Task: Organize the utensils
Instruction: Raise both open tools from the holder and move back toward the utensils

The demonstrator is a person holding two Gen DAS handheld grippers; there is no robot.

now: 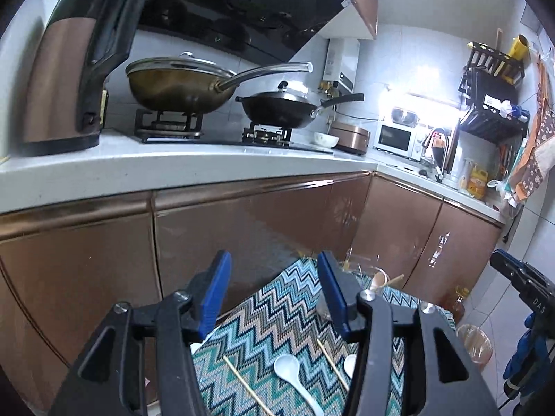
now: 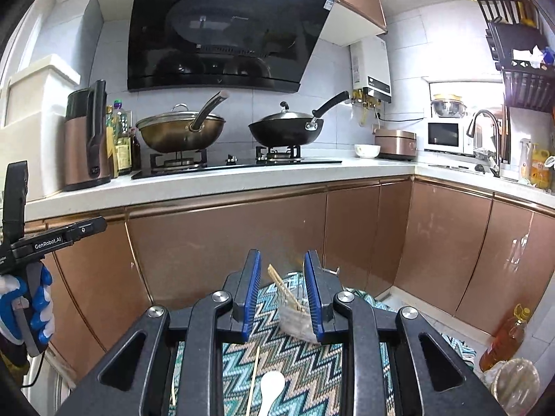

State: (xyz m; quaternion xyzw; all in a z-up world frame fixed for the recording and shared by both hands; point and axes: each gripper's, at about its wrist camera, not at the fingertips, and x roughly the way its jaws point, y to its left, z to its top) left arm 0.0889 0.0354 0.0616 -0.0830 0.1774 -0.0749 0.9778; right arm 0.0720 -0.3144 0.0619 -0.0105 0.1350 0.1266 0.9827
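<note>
A zigzag-patterned cloth (image 1: pixel 277 315) covers a low surface in front of the kitchen cabinets. On it lie a white spoon (image 1: pixel 293 376), a second white spoon (image 1: pixel 350 364) partly hidden by a finger, and loose wooden chopsticks (image 1: pixel 242 383). A clear glass jar (image 1: pixel 374 277) at the cloth's far end holds a wooden spoon and chopsticks. My left gripper (image 1: pixel 274 270) is open and empty above the cloth. My right gripper (image 2: pixel 282 270) is open and empty, with the jar (image 2: pixel 295 315) and its chopsticks (image 2: pixel 282 287) beyond the fingers. A white spoon (image 2: pixel 270 390) and a chopstick (image 2: pixel 254 378) lie below.
Copper cabinet doors (image 2: pixel 225 253) stand right behind the cloth. The counter (image 2: pixel 215 182) carries a kettle (image 1: pixel 73 66), two woks on a hob, a bowl, a rice cooker and a microwave. An oil bottle (image 2: pixel 504 339) and a jar stand on the floor at the right.
</note>
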